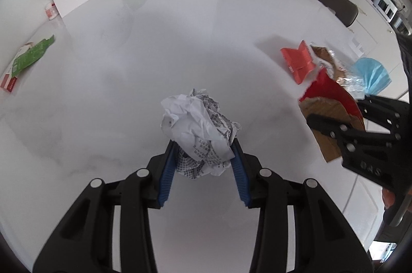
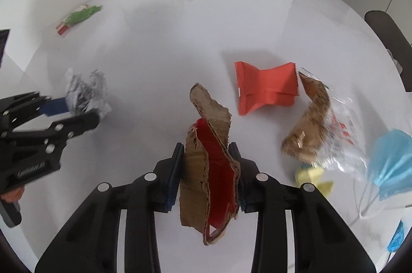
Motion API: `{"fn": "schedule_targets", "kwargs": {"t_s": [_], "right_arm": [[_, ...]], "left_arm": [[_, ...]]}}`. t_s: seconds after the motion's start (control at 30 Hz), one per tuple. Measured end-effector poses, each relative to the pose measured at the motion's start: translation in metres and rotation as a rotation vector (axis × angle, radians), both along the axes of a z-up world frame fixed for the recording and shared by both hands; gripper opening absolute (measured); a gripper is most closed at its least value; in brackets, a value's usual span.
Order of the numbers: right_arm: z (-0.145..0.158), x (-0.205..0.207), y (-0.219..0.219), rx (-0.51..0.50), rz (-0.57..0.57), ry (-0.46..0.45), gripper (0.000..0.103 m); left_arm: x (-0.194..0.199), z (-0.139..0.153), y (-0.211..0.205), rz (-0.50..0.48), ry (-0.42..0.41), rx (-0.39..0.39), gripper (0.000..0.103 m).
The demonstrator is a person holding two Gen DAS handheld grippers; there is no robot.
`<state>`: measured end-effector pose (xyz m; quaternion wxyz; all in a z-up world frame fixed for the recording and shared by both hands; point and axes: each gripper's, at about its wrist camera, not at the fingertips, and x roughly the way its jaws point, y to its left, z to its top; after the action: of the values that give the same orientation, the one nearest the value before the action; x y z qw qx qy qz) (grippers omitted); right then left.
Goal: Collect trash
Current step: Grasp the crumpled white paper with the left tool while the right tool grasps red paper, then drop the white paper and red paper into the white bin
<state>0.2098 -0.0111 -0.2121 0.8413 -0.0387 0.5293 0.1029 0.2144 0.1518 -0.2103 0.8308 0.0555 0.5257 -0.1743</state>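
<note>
Already both claws are loaded; the left gripper (image 1: 204, 152) pinches the crumpled paper ball (image 1: 199, 130) between its blue pads, and the right gripper (image 2: 207, 159) clamps the torn cardboard strip (image 2: 208, 165) with its red face inward; both pieces look lifted just above the white table (image 1: 154, 54); to do this step well, keep each squeeze steady, since the paper sits near the fingertips and could slip; carry both away level, clearing the orange wrapper (image 2: 265, 89), the clear bag (image 2: 334, 134) and the blue mask (image 2: 391, 162) left lying nearby; no bin shows
</note>
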Motion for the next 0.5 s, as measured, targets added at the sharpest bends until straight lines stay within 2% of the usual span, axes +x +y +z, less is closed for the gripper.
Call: {"fn": "schedule_targets", "kwargs": {"t_s": [0.13, 0.3, 0.4, 0.5], "right_arm": [[0.021, -0.033, -0.012, 0.043, -0.028, -0.031, 0.036], [0.039, -0.111, -0.057, 0.101, -0.139, -0.047, 0.036], [0.045, -0.167, -0.097, 0.092, -0.226, -0.042, 0.036], [0.044, -0.232, -0.142, 0.064, -0.344, -0.024, 0.036]], "left_arm": [[-0.022, 0.022, -0.003, -0.029, -0.035, 0.024, 0.040], [-0.077, 0.048, -0.030, -0.133, -0.062, 0.061, 0.040], [-0.118, 0.060, -0.064, -0.230, -0.064, 0.061, 0.040], [-0.169, 0.070, -0.109, -0.348, -0.041, 0.021, 0.040]]}}
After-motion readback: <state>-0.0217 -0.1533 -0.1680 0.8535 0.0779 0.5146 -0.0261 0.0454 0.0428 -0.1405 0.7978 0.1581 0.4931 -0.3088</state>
